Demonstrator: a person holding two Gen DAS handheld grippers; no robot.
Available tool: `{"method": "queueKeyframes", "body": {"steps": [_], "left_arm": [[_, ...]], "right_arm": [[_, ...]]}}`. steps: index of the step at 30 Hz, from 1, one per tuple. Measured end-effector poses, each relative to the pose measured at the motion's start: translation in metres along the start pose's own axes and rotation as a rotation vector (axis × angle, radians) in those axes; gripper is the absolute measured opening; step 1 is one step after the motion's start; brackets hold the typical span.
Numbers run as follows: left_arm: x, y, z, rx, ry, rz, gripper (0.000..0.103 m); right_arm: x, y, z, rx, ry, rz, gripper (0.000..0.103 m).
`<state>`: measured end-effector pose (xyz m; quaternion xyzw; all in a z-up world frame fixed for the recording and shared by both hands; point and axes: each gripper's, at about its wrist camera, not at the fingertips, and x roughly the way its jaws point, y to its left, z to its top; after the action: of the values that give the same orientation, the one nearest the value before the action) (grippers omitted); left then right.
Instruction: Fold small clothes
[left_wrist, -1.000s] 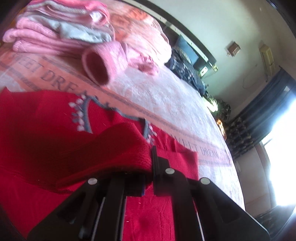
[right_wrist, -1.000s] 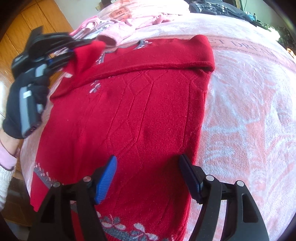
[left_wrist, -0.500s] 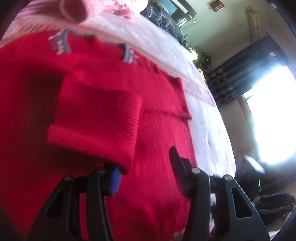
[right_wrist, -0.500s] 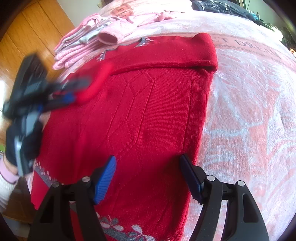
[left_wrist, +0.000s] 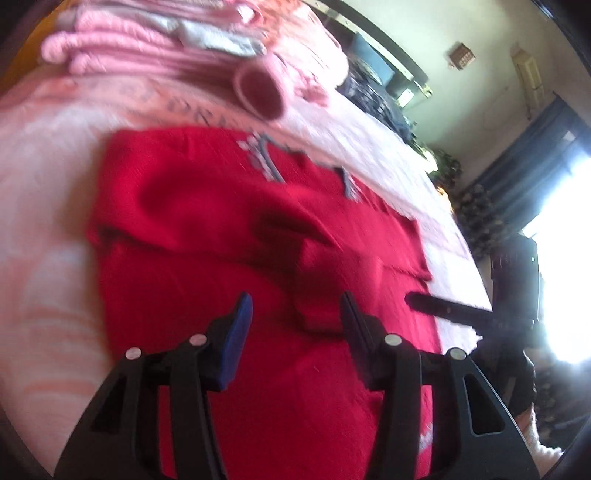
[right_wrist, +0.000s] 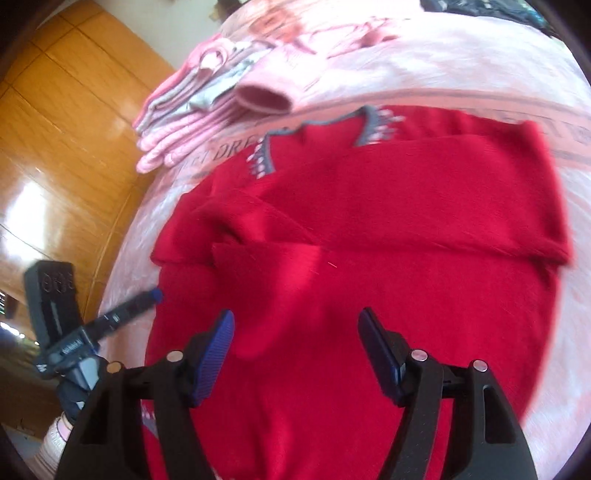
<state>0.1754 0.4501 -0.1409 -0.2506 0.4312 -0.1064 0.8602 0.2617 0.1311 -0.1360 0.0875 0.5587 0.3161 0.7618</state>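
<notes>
Both views are smeared with motion blur, so the knit texture of the red sweater (left_wrist: 207, 229) is hard to read, and its lower hem is cut off behind the black frames at the bottom of each view. The lettering on the pink bedspread (right_wrist: 480, 59) is only partly legible. One red sweater lies spread flat on the bed, grey-trimmed neckline (right_wrist: 325, 123) at the far end, both sleeves folded across the chest. The right sleeve (right_wrist: 424, 199) runs across in a broad band; the left sleeve (left_wrist: 207, 199) lies rumpled over it.

The left hand-held gripper (left_wrist: 295, 321) hovers low over the sweater's middle, fingers wide apart, nothing between them. The right hand-held gripper (right_wrist: 295, 332) hangs over the lower body of the sweater, its blue-padded fingers (right_wrist: 216, 354) also spread and empty. Each one shows at the edge of the other's view, pointing in toward the sweater.

Beyond the neckline sits one stack of folded pink and grey clothes (right_wrist: 184, 110), with one loose pink sleeve cuff (right_wrist: 264, 98) gaping open beside it. Orange wooden panelling (right_wrist: 66, 129) stands past the bed.
</notes>
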Motion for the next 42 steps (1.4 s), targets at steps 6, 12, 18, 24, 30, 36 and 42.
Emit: {"method": "queueKeyframes", "body": {"steps": [6, 12, 18, 24, 30, 36, 42], "left_arm": [[-0.014, 0.018, 0.032, -0.009, -0.091, 0.077, 0.048], [0.001, 0.023, 0.042, 0.005, -0.104, 0.132, 0.048], [0.049, 0.038, 0.049, -0.042, -0.018, 0.202, 0.048], [0.042, 0.039, 0.045, -0.049, -0.042, 0.186, 0.047], [0.042, 0.016, 0.051, 0.011, -0.059, 0.175, 0.049], [0.061, 0.021, 0.050, 0.001, -0.008, 0.202, 0.049], [0.064, 0.033, 0.047, -0.033, -0.004, 0.160, 0.049]], "right_arm": [[0.042, 0.011, 0.016, 0.002, 0.104, -0.015, 0.011], [-0.026, 0.010, 0.044, -0.109, -0.071, -0.103, 0.008], [0.004, -0.031, 0.071, -0.109, 0.026, -0.335, 0.018], [-0.013, -0.028, 0.056, -0.137, -0.034, -0.326, 0.024], [0.006, 0.027, 0.052, -0.267, 0.001, -0.285, 0.055], [0.050, 0.033, 0.043, -0.327, 0.088, -0.435, 0.048], [0.011, 0.006, 0.053, -0.202, 0.018, -0.298, 0.014]]}}
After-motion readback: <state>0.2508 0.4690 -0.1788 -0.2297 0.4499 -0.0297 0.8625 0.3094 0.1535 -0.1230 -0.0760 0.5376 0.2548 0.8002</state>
